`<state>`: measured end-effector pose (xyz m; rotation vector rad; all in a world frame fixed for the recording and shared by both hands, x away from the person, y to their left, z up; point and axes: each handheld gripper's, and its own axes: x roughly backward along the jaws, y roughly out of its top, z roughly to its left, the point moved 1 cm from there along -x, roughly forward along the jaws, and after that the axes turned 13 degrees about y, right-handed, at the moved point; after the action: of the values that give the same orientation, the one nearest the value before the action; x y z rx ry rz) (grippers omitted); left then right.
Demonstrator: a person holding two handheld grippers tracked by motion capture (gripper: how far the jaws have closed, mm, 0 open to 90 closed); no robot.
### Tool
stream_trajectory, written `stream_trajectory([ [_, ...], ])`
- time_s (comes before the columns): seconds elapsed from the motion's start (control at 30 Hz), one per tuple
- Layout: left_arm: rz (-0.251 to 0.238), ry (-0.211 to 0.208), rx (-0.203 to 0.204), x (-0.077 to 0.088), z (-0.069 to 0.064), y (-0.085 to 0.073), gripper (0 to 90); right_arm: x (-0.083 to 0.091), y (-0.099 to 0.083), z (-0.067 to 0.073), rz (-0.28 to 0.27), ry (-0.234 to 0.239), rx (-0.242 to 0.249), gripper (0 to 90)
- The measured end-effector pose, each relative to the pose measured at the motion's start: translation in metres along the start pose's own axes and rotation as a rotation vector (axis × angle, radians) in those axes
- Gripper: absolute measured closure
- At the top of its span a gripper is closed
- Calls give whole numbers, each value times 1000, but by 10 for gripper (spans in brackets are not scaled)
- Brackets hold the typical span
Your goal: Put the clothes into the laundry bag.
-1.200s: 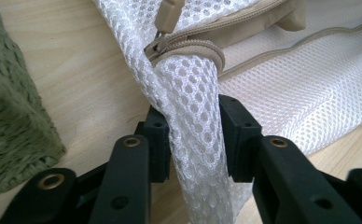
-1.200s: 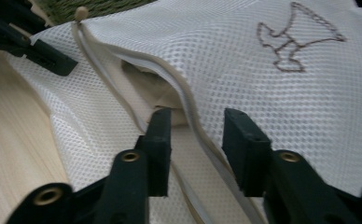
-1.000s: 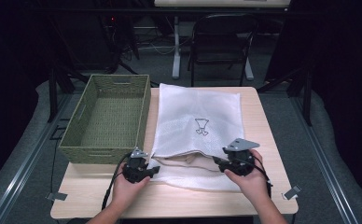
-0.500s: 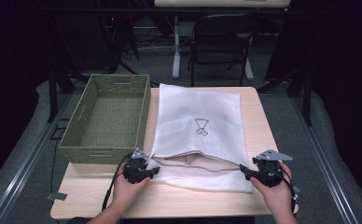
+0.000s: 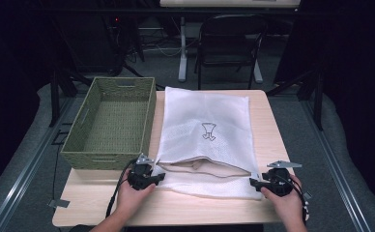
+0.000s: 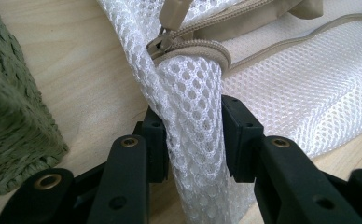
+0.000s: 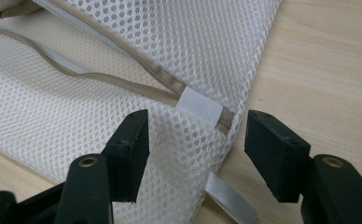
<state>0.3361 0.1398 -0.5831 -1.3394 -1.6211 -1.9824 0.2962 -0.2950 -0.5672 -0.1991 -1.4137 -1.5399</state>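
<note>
mesh bag [image 6: 188, 88] pinched in left jaws | corner between open right jaws

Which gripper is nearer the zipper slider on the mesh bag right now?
Left. The left gripper pinches the mesh bag just below the zipper slider. The right gripper sits open at the bag's opposite corner, by the zipper's closed end.

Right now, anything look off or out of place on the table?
Nothing damaged or spilled. The mesh laundry bag lies flat with its zipper open along the near edge, beige fabric showing inside. The left tongs pinch its bunched corner; the right tongs are open over the other corner. The woven basket sits square.
</note>
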Motion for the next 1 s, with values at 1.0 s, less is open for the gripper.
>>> stream_trajectory([
  [1.0, -14, 20, 12, 0, -2, -1, 670, -12, -10, 13, 69, -71, 73, 491],
])
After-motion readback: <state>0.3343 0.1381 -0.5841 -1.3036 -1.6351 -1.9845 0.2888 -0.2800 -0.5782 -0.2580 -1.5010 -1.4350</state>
